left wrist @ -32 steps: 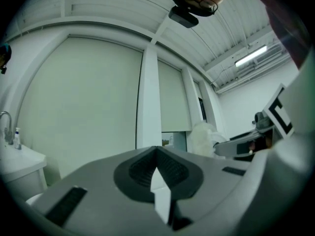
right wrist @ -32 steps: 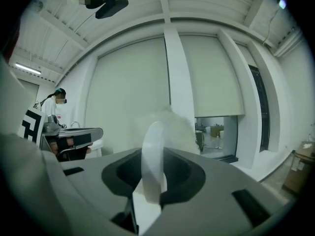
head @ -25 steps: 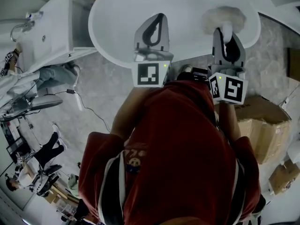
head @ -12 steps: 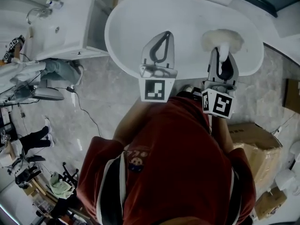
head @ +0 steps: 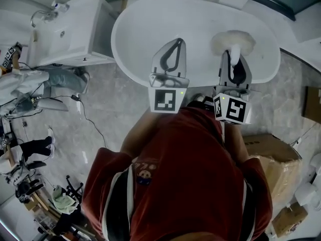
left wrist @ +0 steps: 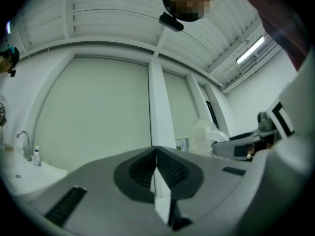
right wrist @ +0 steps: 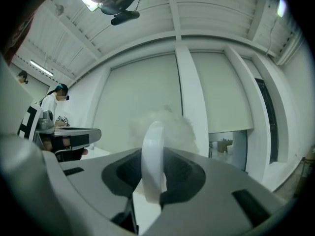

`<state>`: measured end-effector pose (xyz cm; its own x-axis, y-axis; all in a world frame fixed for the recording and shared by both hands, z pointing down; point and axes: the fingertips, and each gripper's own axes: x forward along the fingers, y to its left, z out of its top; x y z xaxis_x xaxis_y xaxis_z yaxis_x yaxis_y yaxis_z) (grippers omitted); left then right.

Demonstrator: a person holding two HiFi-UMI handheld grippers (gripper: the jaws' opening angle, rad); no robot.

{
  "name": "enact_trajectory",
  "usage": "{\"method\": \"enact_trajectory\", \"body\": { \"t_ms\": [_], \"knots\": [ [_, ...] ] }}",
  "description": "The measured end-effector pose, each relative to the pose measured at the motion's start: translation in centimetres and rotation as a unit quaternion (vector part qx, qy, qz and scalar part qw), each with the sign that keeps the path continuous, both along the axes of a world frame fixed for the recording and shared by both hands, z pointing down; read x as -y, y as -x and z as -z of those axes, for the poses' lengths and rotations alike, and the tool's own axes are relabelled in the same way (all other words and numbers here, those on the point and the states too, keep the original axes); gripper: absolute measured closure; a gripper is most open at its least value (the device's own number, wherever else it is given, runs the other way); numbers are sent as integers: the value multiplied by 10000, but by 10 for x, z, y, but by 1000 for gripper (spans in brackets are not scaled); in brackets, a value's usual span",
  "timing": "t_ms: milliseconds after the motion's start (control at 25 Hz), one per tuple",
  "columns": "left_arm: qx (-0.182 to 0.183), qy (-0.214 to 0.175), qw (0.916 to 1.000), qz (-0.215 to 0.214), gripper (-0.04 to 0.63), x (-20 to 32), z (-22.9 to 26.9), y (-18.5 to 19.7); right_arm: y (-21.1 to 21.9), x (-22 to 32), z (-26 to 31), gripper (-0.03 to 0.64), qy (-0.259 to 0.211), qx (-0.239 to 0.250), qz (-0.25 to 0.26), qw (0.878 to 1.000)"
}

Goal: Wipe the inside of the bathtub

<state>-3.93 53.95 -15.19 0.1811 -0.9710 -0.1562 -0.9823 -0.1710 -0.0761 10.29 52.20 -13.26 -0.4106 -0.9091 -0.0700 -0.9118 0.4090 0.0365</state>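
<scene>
White fluffy brush (head: 233,40) sticks out ahead of the right gripper (head: 234,59), clamped by its handle, over the bathtub (head: 195,19); left gripper (head: 175,43) is closed, empty.

Floor (head: 110,109): grey marbled stone. White vanity (head: 65,31) with tap (head: 42,15) stands well left of the left gripper (head: 176,41). Cardboard boxes (head: 273,149) lie right of the right gripper (head: 235,53). Pale wall panels (left wrist: 93,112), white pillars (left wrist: 157,107); ceiling strip light (left wrist: 250,50) lit.

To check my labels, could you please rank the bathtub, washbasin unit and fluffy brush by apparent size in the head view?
1. bathtub
2. washbasin unit
3. fluffy brush, plainly smallest
</scene>
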Motion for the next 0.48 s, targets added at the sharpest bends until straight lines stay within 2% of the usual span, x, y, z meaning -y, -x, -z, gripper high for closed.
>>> {"method": "enact_trajectory", "body": {
  "t_ms": [480],
  "knots": [
    [58, 70, 10000, -40, 578, -1, -6, -22, -22, -3, -6, 514, 116, 35, -44, 9999]
  ]
}}
